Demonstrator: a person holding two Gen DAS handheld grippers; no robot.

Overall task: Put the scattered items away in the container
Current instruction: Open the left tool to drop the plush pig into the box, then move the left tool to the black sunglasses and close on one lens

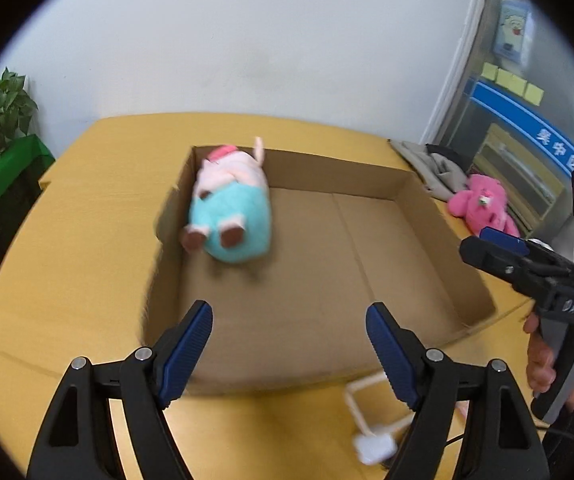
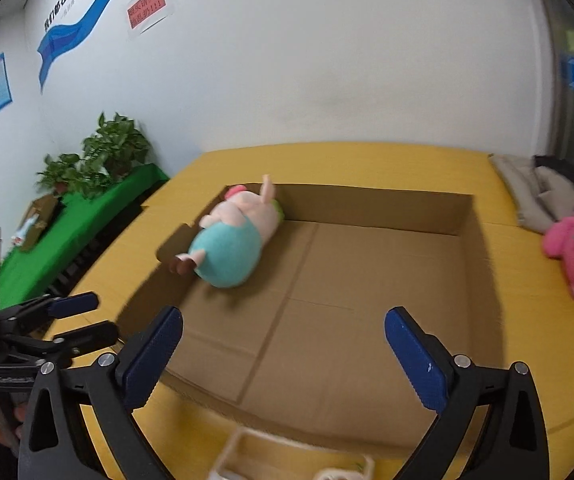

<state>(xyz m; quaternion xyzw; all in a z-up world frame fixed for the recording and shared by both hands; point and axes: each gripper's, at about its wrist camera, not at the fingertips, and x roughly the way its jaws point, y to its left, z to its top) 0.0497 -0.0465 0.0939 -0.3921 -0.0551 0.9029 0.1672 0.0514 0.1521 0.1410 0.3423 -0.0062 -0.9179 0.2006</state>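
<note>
Blur is softening both views, and the face of the teal-and-pink plush toy (image 1: 229,208) is not being made out; only its brown-soled feet are being shown toward the cameras. A white framed object (image 1: 371,420) at the near table edge is being cut off by the left gripper's arms and cannot be identified. The right gripper (image 1: 499,246) is being seen only partly at the right edge of the left wrist view, with fingers of a hand (image 1: 539,364) wrapped on its handle.

The plush toy is lying inside the shallow cardboard box (image 1: 459,264), against its far left corner, on the yellow table (image 1: 67,272). A pink plush toy (image 1: 483,204) is being left outside the box, on the table to its right, beside a heap of grey cloth (image 1: 431,164). Potted plants (image 2: 99,156) are being seen on a green-covered surface (image 2: 71,232) to the left, against the white wall.

The left gripper (image 1: 289,336) is being held above the box's near wall, tilted downward, its blue pads spread wide with nothing between them. The right gripper's pads are likewise being held at full spread over the box floor, gripping nothing.
</note>
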